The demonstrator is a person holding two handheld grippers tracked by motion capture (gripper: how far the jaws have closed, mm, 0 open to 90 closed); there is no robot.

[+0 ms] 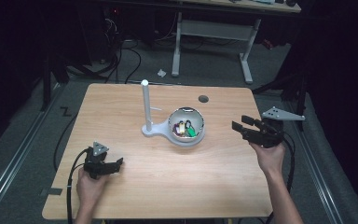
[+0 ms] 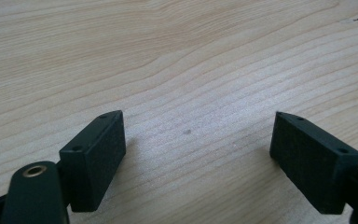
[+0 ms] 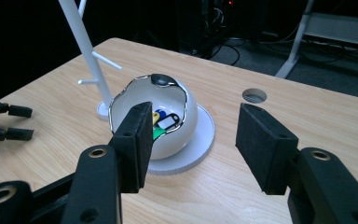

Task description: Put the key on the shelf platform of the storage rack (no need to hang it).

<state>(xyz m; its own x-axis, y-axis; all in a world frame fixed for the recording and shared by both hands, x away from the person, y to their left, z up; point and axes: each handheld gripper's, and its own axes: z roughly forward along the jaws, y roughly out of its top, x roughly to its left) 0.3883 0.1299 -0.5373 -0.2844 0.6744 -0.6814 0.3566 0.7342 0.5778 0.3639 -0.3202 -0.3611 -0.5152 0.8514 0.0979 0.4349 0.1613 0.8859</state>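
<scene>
nearest to us, our left gripper (image 1: 116, 164) rests low at the front left of the table (image 1: 135, 196), its jaws spread wide with nothing but bare wood between them, well apart from everything else, so little can go wrong there unless its cable drags as we shift. our right gripper (image 3: 191, 140) hangs at the right side of the table with its jaws parted and empty, aimed at the white bowl (image 3: 186, 126), which sits on a round white base (image 3: 204, 135) near the middle of the table. inside the bowl lie the small coloured tags (image 3: 164, 122), yellow, blue, white and green, heaped close together, and these seem to be what we are going for. the risk we judge greatest is the bowl's wavy, high rim: if we come in level, a jaw may strike the wall and shove the bowl and base across the wood. the tags lie so tightly that we may pinch two at once, or push them down and close on nothing. farther on, the white stand (image 3: 86, 51) rises just behind the bowl with thin pegs sticking out; a careless swing on the way out could knock it or catch a tag on a peg.
</scene>
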